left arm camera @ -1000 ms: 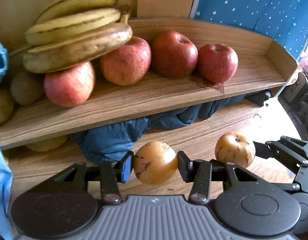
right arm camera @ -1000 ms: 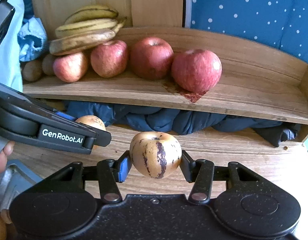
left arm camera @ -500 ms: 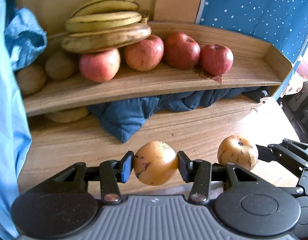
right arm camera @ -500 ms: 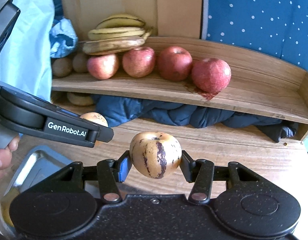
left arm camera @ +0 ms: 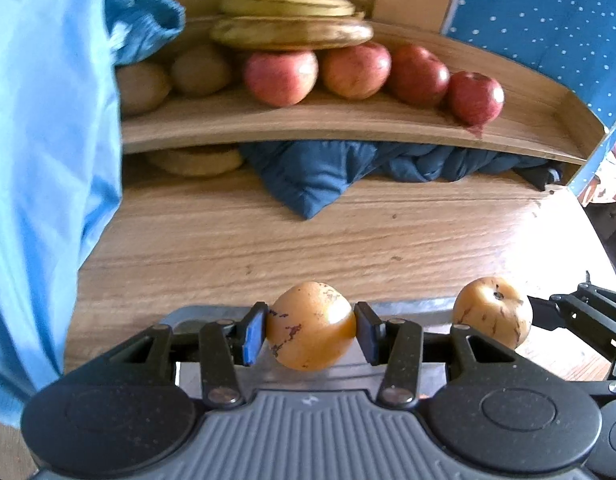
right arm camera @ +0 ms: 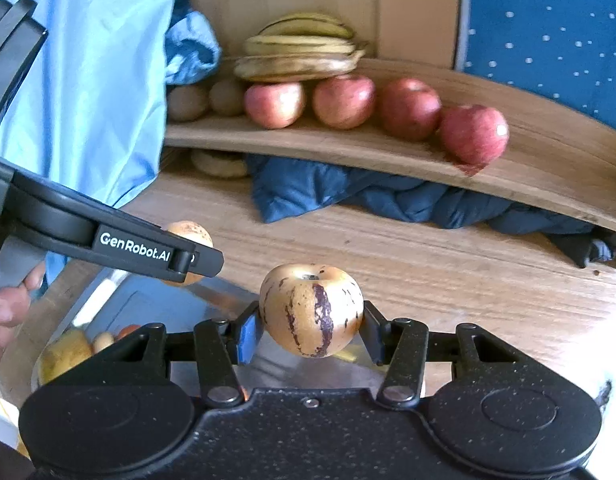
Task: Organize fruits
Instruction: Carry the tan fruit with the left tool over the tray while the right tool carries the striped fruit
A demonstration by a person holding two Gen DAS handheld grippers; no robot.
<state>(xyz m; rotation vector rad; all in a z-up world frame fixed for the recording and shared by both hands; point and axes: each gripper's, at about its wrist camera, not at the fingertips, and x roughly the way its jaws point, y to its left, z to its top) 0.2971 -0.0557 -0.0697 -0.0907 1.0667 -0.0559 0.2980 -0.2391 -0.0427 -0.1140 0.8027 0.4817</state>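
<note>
The left gripper (left arm camera: pixel 311 332) is clamped on a yellow-orange fruit (left arm camera: pixel 311 326), its pads pressing the two sides so the round body cannot roll out. Beside it, the right gripper (right arm camera: pixel 311 316) is clamped the same way on a purple-striped fruit (right arm camera: pixel 311 314), stem end up (both look like pepino melons, though that is a guess). Each fruit hangs in the air, touching nothing but the pads.

Just beneath both grippers lies a metal tray (right arm camera: pixel 148 300) on the wooden table (left arm camera: pixel 268 240), with a few other fruits in its near-left corner — so these two are probably either just lifted from it or meant for it.

Farther out, a raised wooden shelf (left arm camera: pixel 347 124) carries sorted rows: four red apples (left arm camera: pixel 355 70) side by side, bananas (left arm camera: pixel 292 12) stacked on the apples, brown kiwi-like fruits (left arm camera: pixel 200 70) to the left. The grouping by kind suggests the held pair wants its own spot — the free right end of the shelf looks likeliest. Dark blue cloth (left arm camera: pixel 327 172) is stuffed under the shelf.
</note>
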